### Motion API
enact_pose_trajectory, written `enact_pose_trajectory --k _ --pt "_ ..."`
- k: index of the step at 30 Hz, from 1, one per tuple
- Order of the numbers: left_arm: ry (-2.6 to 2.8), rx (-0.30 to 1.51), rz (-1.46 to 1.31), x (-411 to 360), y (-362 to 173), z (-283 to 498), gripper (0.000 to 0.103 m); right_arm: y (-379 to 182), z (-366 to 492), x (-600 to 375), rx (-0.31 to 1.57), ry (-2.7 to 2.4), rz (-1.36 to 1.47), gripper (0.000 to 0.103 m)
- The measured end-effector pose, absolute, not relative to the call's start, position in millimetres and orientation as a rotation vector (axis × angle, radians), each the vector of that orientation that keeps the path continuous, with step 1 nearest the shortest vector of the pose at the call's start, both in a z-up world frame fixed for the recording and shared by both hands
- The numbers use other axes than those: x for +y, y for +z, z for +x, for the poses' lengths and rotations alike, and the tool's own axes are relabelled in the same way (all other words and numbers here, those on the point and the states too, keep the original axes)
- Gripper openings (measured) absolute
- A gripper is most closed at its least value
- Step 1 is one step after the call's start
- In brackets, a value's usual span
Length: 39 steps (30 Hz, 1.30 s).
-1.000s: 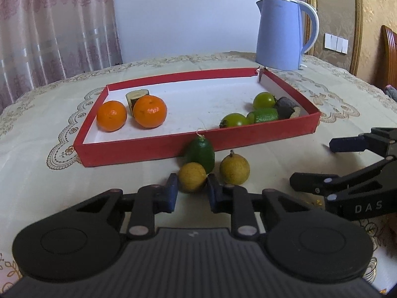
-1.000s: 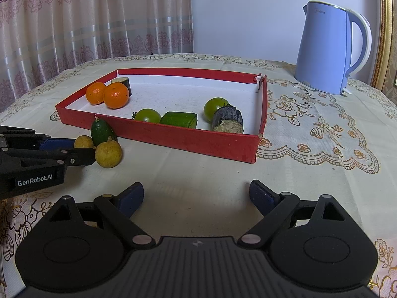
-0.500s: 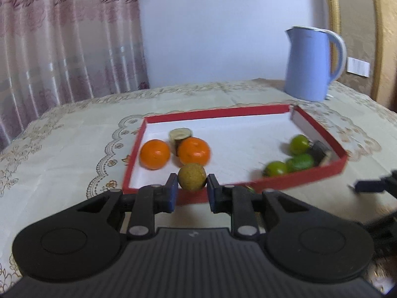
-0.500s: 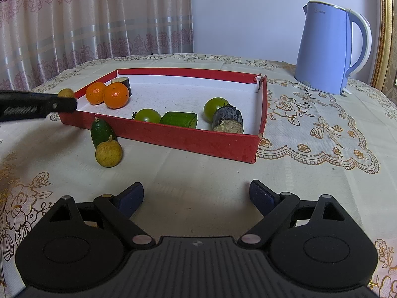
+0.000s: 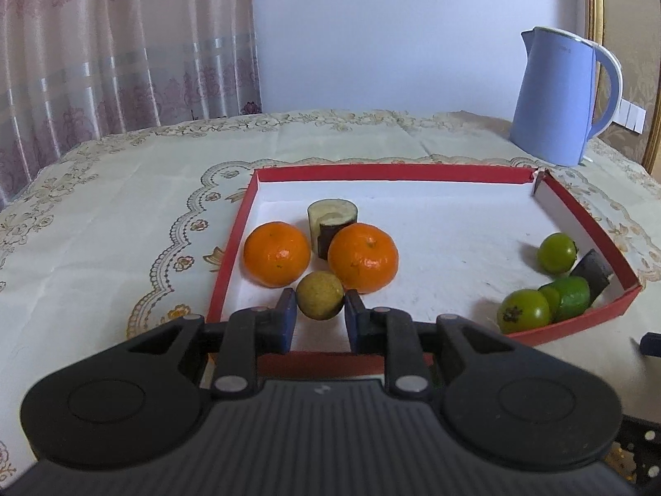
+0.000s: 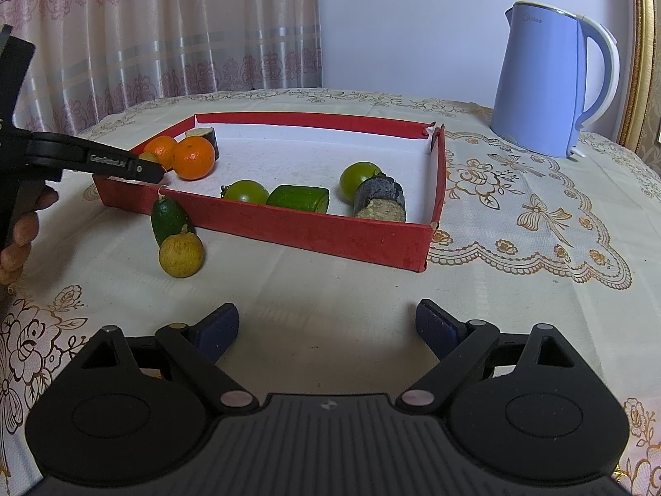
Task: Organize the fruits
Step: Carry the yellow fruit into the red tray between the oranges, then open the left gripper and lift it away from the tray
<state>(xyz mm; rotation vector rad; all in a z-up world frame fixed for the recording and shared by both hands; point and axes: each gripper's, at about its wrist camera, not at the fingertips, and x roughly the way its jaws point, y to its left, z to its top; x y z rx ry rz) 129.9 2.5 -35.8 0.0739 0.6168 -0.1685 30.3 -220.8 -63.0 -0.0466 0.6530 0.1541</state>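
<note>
Two oranges (image 5: 277,253) (image 5: 363,257) sat side by side in the near-left corner of the red tray (image 5: 417,172), with one cut cylinder piece (image 5: 331,219), pale on its face and dark at the skin, standing just behind and between them. Along the tray's right side lay two round green fruits (image 5: 557,253) (image 5: 524,311), one cut green piece (image 5: 572,298) and one dark piece with a pale cut face (image 6: 381,203), all crowded near the near-right corner. One small yellow-brown fruit (image 5: 319,294) was pinched between the pads of the left gripper (image 5: 319,317), held over the tray's near-left corner just in front of the two oranges; whether it touched them could not be told. Outside the tray, on the tablecloth (image 6: 516,289), one dark green oval fruit (image 6: 167,218) leaned against the tray's near wall, and one yellow fruit with a stem (image 6: 181,253) touched it on the near side. The right gripper (image 6: 326,324) hovered over bare cloth with its jaws spread wide and nothing between them. One blue kettle (image 6: 541,82) stood well beyond the tray's far-right corner. The middle and far part of the tray floor lay open, as did the cloth between the right gripper and the tray's near wall. A person's fingers (image 6: 18,239) showed at the left edge of the right wrist view.
</note>
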Motion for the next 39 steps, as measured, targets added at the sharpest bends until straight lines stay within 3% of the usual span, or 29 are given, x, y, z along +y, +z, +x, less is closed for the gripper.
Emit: enact_pose_trajectory --k 16,21,22,23,25,32,39 --pt "-0.165 0.632 0.086 2 -44 141 0.025 -63 30 -221 0.653 0.154 -0.047 0.093" --pt "-0.151 0.619 0.098 1 -44 138 0.038 -63 30 -221 0.653 0.154 -0.047 0.093" --pt "-0.147 0.611 0.096 2 -43 136 0.049 -63 30 -221 0.653 0.154 -0.047 0.093" --pt "-0.138 0.601 0.093 3 -42 133 0.067 -63 30 -221 0.653 0.154 -0.047 0.093" --pt "-0.141 0.577 0.076 7 -39 126 0.082 -63 30 -221 0.653 0.154 -0.047 0.093" --pt "-0.137 0.503 0.085 13 -31 92 0.084 -63 30 -221 0.653 0.154 -0.047 0.094" --pt "-0.188 0.463 0.070 26 -31 51 0.099 -63 30 -221 0.652 0.154 -0.047 0.094"
